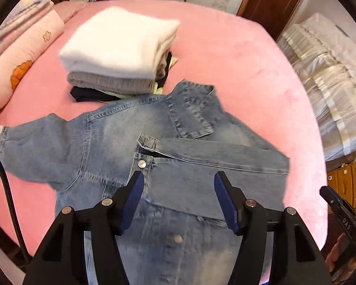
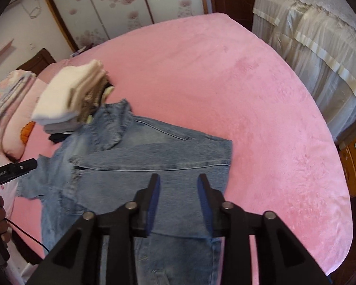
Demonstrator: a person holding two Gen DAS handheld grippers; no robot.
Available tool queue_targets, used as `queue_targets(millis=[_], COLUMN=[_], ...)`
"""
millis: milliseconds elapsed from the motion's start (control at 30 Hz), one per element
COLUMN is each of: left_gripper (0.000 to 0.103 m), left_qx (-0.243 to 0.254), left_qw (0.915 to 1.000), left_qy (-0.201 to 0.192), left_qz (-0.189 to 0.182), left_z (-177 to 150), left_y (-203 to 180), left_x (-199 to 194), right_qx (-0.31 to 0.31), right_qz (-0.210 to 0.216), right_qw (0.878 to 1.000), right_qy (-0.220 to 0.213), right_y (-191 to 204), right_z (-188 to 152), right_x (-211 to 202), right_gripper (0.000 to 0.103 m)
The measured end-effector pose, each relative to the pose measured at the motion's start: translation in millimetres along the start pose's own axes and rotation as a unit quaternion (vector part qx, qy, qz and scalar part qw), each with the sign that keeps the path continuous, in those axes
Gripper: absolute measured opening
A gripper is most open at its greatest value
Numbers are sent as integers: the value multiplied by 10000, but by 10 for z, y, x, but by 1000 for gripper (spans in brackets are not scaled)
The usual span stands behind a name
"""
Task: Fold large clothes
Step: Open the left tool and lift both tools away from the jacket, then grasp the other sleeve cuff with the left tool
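A light blue denim jacket lies spread on the pink bed, with its right sleeve folded across the body and its left sleeve stretched out to the left. My left gripper is open and empty, hovering above the jacket's front near a metal button. My right gripper is open and empty above the jacket, over its folded right side. The left gripper's body shows at the left edge of the right wrist view.
A stack of folded clothes, white on top, grey and dark below, sits just beyond the jacket's collar; it also shows in the right wrist view. A pink pillow lies at the left. A covered sofa and wooden drawers stand at the right.
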State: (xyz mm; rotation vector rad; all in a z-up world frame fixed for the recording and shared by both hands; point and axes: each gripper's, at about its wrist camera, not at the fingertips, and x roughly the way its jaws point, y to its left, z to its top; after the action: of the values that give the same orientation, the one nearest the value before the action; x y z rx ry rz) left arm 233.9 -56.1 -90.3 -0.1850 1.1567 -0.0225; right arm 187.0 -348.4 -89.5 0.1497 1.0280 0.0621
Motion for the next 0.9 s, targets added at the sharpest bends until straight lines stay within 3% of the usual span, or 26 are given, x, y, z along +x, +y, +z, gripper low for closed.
queue_targets(millis=[200,400,500,600,900], left_gripper=[60,60,60,64,65], left_qx=[-228,-645,-779,-811,-1175], left_qw=[9991,9953,9931,9933,9915], left_qy=[-342,-683,-788,-576,-412], left_qz=[-116,224,376,581,378], left_z=[-270,-526,-658,-744,-860], left_y=[-101,139,403,659,1997], left_x=[-760,-1209,-1426,-1521,-1564], right_qx=[-486,-980,-1253,-1503,-1845], right_qz=[418,983,1263,1471,1518], right_qw=[9979,9902,9836,9767,9701], right_qy=[-57,157,309,430,435], right_y=[411,915,1254,1619,2907], right_z=[12,-138,-255,-357,-520], right_x=[-519,-731,-738,-697,-460], right_gripper=[35,36,36,36,36])
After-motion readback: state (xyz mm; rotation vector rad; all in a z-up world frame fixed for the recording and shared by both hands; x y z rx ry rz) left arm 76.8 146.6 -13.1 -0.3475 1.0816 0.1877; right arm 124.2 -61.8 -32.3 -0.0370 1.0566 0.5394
